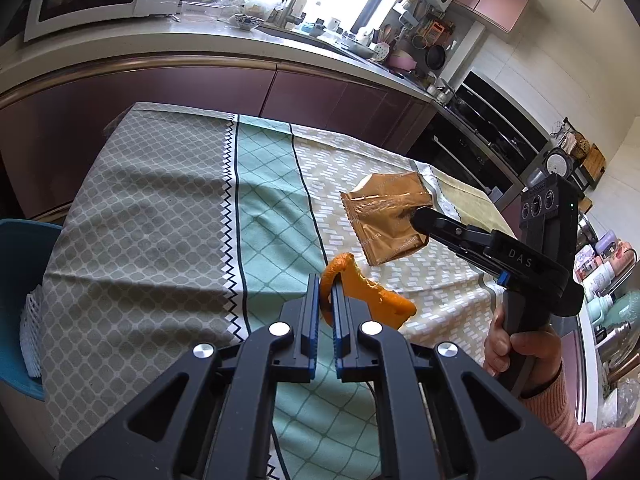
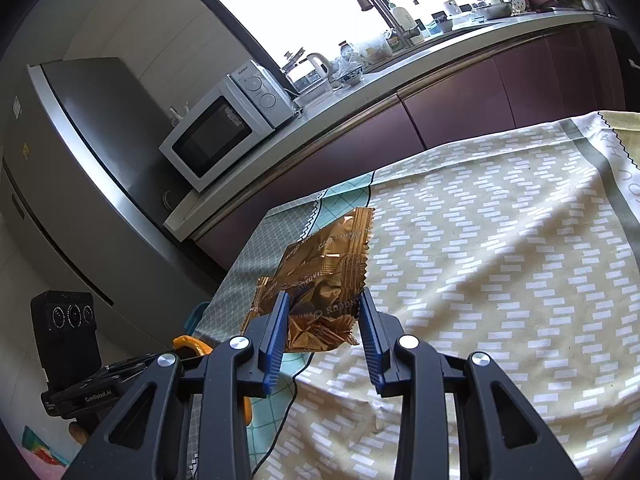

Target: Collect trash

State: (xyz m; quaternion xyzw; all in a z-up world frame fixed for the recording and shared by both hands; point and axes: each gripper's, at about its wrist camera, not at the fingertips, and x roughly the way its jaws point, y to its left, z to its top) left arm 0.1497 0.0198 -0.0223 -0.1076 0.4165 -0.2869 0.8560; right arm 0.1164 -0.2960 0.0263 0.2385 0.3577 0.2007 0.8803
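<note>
Peel comes first: the left gripper (image 1: 326, 300) is squeezed almost shut on a curl of orange peel (image 1: 370, 296), and it hangs above the table. Only a thin edge of the peel sits between the blue pads, so I think it could slip out and fall back on the tablecloth (image 1: 160, 208) if the hand jerks or tips.

Next is the right gripper (image 2: 324, 320). Its two fingers are partway apart and press on the sides of a crinkly brown wrapper (image 2: 320, 268), also lifted off the cloth. The wrapper is thin and soft. I think it could fold and slide free, since most of it sticks out past the fingers.

Both hands are close together. A person's hand (image 1: 516, 352) in a pink sleeve holds the right tool just beside the peel, so the two tools could bump.

No trash bin shows in either view, so I cannot tell where these things must go.

A thin black cord (image 2: 296, 384) lies on the cloth under the tools and could snag. A blue chair (image 1: 20, 280) stands at the table's left edge. Farther off are the counter (image 1: 200, 40), a white microwave (image 2: 224, 128), a kettle (image 2: 316, 68) and a grey fridge (image 2: 80, 160).
</note>
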